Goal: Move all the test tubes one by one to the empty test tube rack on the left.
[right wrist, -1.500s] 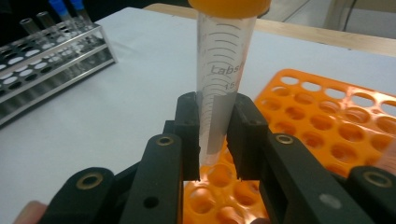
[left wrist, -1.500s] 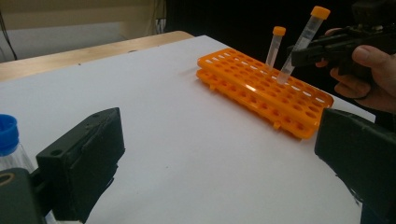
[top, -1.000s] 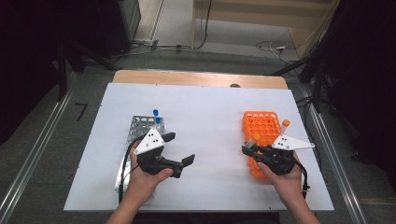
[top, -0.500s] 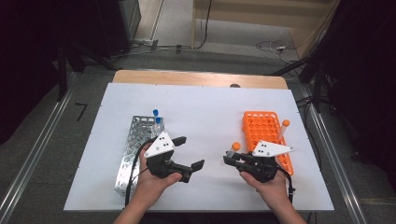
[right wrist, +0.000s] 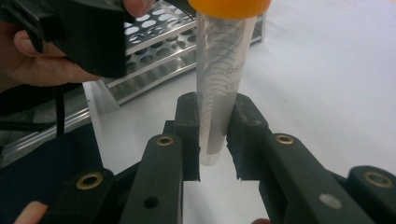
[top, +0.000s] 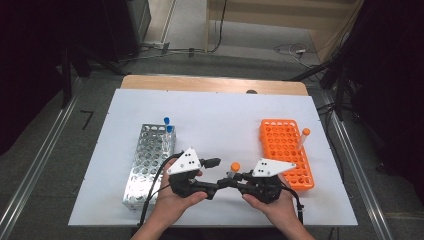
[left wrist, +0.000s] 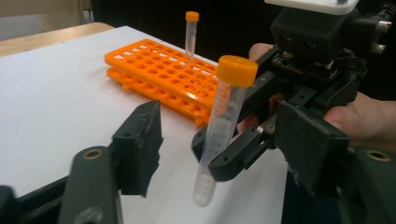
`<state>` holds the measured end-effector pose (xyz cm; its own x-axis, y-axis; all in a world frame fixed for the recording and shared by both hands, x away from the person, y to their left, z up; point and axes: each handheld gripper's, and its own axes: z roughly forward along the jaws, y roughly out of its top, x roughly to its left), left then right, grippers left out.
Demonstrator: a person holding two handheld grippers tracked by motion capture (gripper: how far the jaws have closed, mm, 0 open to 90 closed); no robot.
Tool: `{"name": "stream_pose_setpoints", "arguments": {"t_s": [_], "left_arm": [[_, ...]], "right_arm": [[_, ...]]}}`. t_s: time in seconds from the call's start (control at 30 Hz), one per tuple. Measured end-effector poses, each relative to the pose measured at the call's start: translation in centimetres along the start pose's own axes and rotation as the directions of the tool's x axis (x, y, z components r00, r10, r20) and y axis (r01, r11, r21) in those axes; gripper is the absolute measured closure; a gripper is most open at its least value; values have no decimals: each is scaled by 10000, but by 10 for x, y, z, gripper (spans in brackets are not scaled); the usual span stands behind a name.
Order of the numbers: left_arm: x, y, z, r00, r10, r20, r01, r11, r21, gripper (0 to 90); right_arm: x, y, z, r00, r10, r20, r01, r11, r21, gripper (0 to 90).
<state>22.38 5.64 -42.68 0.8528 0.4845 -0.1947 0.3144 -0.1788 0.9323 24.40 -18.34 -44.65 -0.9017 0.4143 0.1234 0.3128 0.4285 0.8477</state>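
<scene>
So the right gripper (right wrist: 212,140) is clamped on an orange-capped centrifuge tube (right wrist: 218,93), pinching it low on the body so the top half sticks up free — looks like a handoff. The left gripper (left wrist: 224,135) straddles that tube; its jaws have just been closing and aren't touching it yet. Behind the left jaws sits the orange rack (left wrist: 163,70) with one tube (left wrist: 190,35) standing; the metal rack (right wrist: 159,51) lies past the right jaws. Nothing's between them — only the grippers crowd each other.

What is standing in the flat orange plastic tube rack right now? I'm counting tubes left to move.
One clear plastic tube with an orange cap stands upright in the orange rack, near its far right edge. The other holes look empty; those nearest the right gripper are partly covered by it.
</scene>
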Motion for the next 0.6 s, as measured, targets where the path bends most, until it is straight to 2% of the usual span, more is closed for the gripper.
{"name": "stream_pose_setpoints", "arguments": {"t_s": [0.2,0.33,0.43,0.6], "left_arm": [[-3,0,6,9991,-21,419,14,9998,176,513],[-4,-1,8,9987,3,500,-17,9996,278,610],[-5,-1,8,9990,50,436,-63,9995,299,671],[-6,-1,9,9995,213,254,-222,9991,352,690]], "right_arm": [[8,1,5,9994,-299,-172,301,9994,139,727],[13,2,7,9987,-441,-258,446,9988,202,727],[14,2,8,9983,-500,-283,507,9984,246,727],[14,2,8,9984,-480,-305,489,9984,273,727]]}}
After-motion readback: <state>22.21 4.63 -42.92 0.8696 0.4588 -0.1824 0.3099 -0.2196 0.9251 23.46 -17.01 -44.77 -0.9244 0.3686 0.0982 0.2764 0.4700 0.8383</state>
